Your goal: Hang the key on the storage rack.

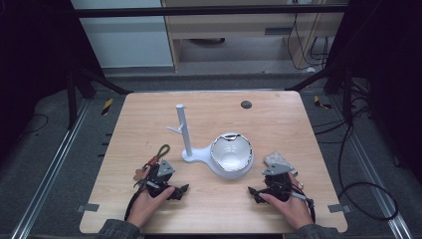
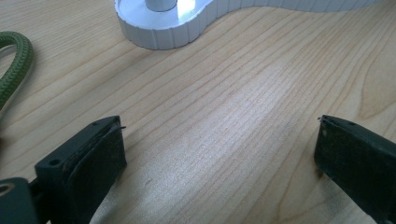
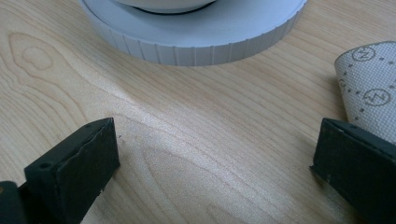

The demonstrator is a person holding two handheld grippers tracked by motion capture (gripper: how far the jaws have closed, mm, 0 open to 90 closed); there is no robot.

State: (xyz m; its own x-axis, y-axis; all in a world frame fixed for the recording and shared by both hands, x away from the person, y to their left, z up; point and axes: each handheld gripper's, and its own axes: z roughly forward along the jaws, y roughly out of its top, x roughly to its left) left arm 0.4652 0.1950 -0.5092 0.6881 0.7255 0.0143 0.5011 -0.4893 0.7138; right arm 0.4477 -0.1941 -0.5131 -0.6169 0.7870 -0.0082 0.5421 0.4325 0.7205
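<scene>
A white stand (image 1: 183,132) with an upright post and a short side peg rises at the table's middle. Its flat ribbed base (image 2: 163,32) widens to the right under a white bowl (image 1: 231,155). My left gripper (image 1: 158,173) rests on the wood in front of the post, open (image 2: 219,133), with bare table between its jaws. A green cord loop (image 1: 161,151) lies just to its left (image 2: 14,60). In front of the bowl's ribbed base (image 3: 196,42) sits my right gripper (image 1: 276,175), open (image 3: 215,135) and holding nothing. A grey dotted cloth (image 3: 369,88) lies beside its right jaw.
The wooden table (image 1: 214,199) has a small dark round mark (image 1: 246,104) near its far edge. Dark frame legs and cables stand on the floor around it. Bare wood stretches behind the stand and along the front edge between the two hands.
</scene>
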